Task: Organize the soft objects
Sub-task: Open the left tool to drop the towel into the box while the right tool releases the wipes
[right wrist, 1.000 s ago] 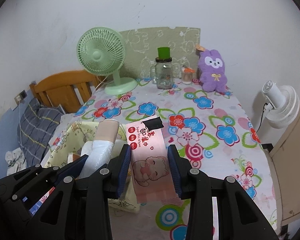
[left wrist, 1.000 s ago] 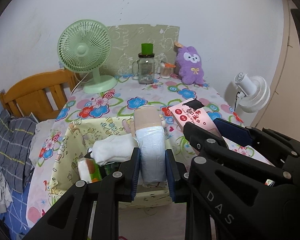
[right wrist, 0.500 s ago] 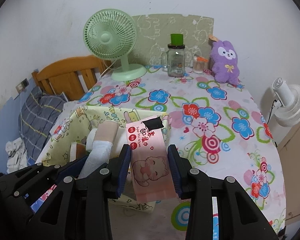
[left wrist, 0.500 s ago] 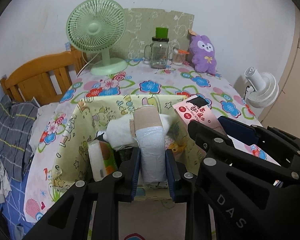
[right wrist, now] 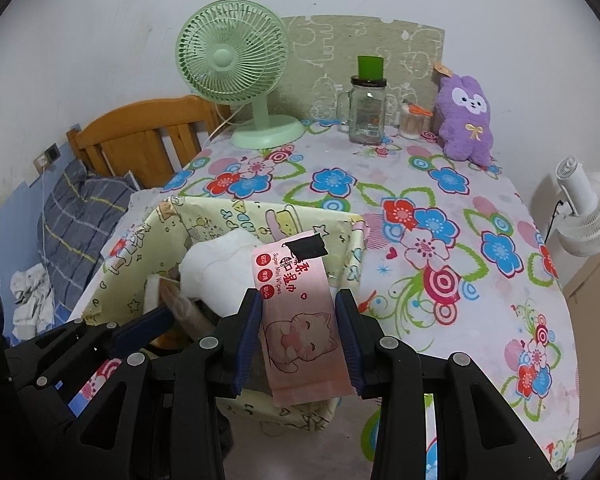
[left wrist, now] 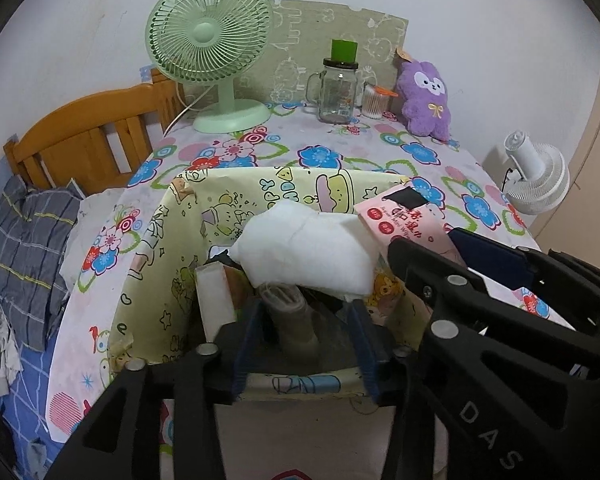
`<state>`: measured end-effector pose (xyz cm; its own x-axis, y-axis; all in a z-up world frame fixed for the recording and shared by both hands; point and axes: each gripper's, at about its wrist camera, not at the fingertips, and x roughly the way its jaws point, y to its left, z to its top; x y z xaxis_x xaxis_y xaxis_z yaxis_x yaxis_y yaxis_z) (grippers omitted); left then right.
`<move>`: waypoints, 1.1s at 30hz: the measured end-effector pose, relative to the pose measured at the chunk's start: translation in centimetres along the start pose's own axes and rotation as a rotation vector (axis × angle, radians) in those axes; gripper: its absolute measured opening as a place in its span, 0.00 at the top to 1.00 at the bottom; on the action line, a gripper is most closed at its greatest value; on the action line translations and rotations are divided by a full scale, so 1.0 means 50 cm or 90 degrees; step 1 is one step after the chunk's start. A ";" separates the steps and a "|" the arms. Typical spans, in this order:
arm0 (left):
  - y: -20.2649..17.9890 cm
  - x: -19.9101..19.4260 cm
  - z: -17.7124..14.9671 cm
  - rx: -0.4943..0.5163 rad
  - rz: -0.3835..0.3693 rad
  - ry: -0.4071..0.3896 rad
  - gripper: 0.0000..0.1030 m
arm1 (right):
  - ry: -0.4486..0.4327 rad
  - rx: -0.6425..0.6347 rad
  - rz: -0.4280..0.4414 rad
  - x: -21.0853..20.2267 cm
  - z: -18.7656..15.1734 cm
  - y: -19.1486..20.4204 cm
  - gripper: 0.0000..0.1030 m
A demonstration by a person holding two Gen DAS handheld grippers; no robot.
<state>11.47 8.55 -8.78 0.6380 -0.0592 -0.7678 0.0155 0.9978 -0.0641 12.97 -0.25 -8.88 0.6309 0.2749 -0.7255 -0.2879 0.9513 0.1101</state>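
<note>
Glossy pink wipes pack (right wrist: 300, 312); soft white bundle (left wrist: 308, 252); fabric bin (left wrist: 156, 264).

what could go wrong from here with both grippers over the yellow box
1. The left gripper has just been opening; the rolled pack sits loose between its blue pads and may tip over inside the yellow box.
2. The right gripper clamps the pink wipes pack at the box's right edge; released here, it might slide outside.
3. The grippers are close together and could bump.
</note>
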 end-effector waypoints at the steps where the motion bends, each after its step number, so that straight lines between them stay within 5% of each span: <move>1: 0.003 -0.001 0.001 -0.004 -0.001 -0.002 0.36 | 0.000 -0.001 0.003 0.001 0.001 0.003 0.60; 16: 0.044 -0.005 0.007 -0.021 0.029 -0.011 0.22 | 0.015 -0.009 0.063 0.038 0.014 0.037 0.59; 18: 0.044 -0.004 0.005 -0.018 0.028 -0.009 0.19 | 0.023 -0.012 0.066 0.044 0.014 0.040 0.55; 20: 0.043 -0.006 0.004 -0.015 0.023 -0.010 0.18 | 0.028 -0.008 0.072 0.046 0.012 0.041 0.36; 22: 0.040 -0.010 0.004 -0.011 0.020 -0.015 0.16 | 0.021 -0.002 0.075 0.043 0.010 0.039 0.31; 33: 0.012 -0.023 0.009 -0.001 0.017 -0.029 0.10 | 0.002 -0.003 0.049 0.013 0.011 0.019 0.30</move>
<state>11.09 9.24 -7.62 0.6727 -0.0305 -0.7393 -0.0032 0.9990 -0.0441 13.51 0.92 -8.89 0.6048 0.3466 -0.7170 -0.3391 0.9267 0.1619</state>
